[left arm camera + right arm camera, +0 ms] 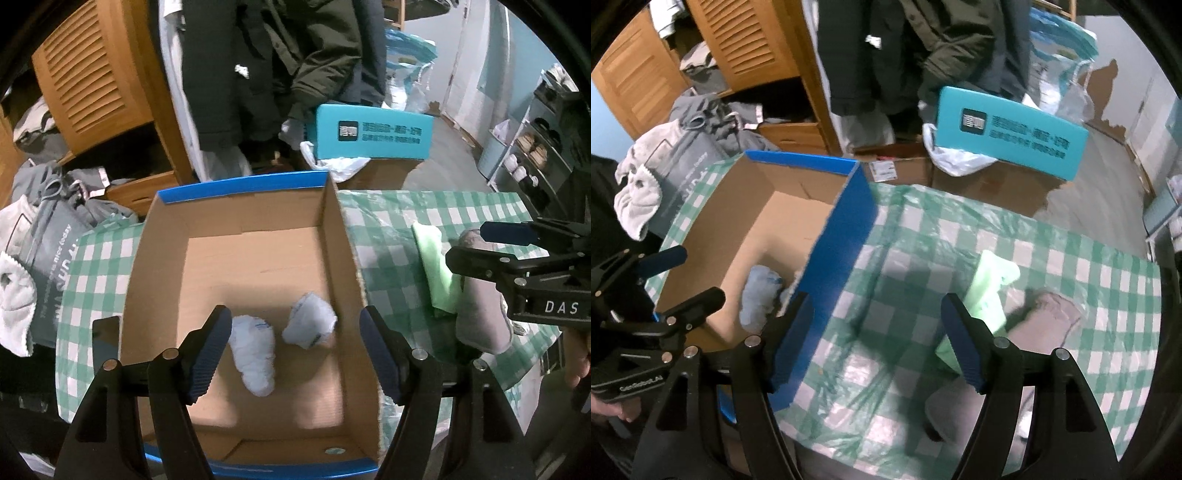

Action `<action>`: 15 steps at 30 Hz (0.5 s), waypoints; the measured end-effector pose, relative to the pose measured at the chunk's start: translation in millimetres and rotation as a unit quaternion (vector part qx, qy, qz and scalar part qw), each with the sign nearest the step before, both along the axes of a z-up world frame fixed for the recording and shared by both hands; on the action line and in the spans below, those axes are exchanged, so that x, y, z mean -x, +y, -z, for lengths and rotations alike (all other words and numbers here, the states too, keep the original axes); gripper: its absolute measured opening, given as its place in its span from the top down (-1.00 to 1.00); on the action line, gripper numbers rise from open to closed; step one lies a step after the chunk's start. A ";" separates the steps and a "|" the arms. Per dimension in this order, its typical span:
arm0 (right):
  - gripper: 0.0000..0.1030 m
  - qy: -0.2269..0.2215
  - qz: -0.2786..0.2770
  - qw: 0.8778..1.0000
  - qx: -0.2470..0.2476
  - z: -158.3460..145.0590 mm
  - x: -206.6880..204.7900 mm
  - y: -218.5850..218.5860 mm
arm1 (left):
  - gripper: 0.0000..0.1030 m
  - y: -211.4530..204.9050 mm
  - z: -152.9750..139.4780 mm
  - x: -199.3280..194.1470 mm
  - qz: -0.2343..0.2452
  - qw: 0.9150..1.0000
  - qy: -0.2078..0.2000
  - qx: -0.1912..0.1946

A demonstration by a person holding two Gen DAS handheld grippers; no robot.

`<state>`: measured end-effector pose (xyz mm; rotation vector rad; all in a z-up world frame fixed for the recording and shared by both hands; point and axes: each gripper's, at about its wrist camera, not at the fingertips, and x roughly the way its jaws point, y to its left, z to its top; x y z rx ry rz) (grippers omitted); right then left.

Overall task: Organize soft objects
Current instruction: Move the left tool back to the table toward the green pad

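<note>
Socks wait in two places. On my checked tabletop (960, 236) sits the cardboard box (155, 280), two white sock bundles (255, 354) inside. Beside it lie a grey sock (1049, 317) and green sock (990, 288). My left tongs (291, 354) and right tongs (877, 343) both gape, empty.

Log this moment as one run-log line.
left gripper: open over cardboard box | in box: two white sock bundles | right gripper: open | outside: green cloth, grey cloth

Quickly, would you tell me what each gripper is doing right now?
Left gripper: open, empty, above the cardboard box.
Right gripper: open, empty, above the checked tablecloth.
</note>
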<state>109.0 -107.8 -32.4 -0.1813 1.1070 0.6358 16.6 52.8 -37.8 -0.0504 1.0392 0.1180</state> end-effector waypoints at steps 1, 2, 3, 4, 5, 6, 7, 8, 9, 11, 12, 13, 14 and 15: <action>-0.45 0.001 0.004 1.000 0.000 0.8 -1.0 -4.2 | -0.43 -3.3 0.3 -1.2 0.003 1.000 0.001 0.000; -0.47 0.001 0.007 1.000 0.000 1.4 -1.8 -7.4 | -0.43 -6.1 0.4 -1.9 0.006 1.000 0.002 0.001; -0.48 0.001 0.010 1.000 0.000 2.0 -2.4 -10.8 | -0.43 -8.9 0.4 -3.1 0.008 1.000 0.003 0.001; -0.49 0.001 0.014 1.000 0.001 2.7 -3.4 -15.0 | -0.43 -11.7 0.6 -4.3 0.010 1.000 0.003 0.001; -0.49 0.001 0.018 1.000 0.002 3.5 -4.5 -19.4 | -0.43 -14.2 1.0 -5.4 0.012 1.000 0.004 0.002; -0.49 0.001 0.021 1.000 0.003 3.9 -4.6 -21.9 | -0.43 -17.4 1.3 -6.9 0.014 1.000 0.004 0.004; -0.49 0.001 0.026 1.000 0.005 4.8 -6.1 -27.2 | -0.43 -19.6 1.8 -8.0 0.016 1.000 0.005 0.006; -0.49 0.000 0.029 1.000 0.006 5.0 -7.8 -30.0 | -0.43 -22.3 2.2 -9.4 0.018 1.000 0.006 0.009; -0.49 -0.001 0.034 0.999 0.009 5.7 -9.4 -35.2 | -0.43 -24.8 2.8 -10.5 0.020 1.000 0.007 0.011; -0.50 -0.002 0.042 0.999 0.013 6.9 -11.4 -42.8 | -0.43 -32.0 4.2 -13.8 0.025 1.000 0.010 0.014; -0.50 -0.002 0.047 0.999 0.015 8.0 -12.5 -47.0 | -0.43 -36.1 5.2 -15.8 0.028 0.999 0.012 0.015; -0.51 -0.001 0.053 0.998 0.018 9.3 -13.8 -52.2 | -0.43 -39.1 6.0 -17.0 0.030 0.999 0.014 0.015; -0.52 0.000 0.059 0.998 0.021 11.1 -15.4 -57.3 | -0.43 -42.7 7.0 -18.2 0.033 0.999 0.016 0.015; -0.52 0.002 0.064 0.998 0.022 12.7 -16.6 -61.2 | -0.43 -47.2 8.3 -20.0 0.037 0.999 0.018 0.015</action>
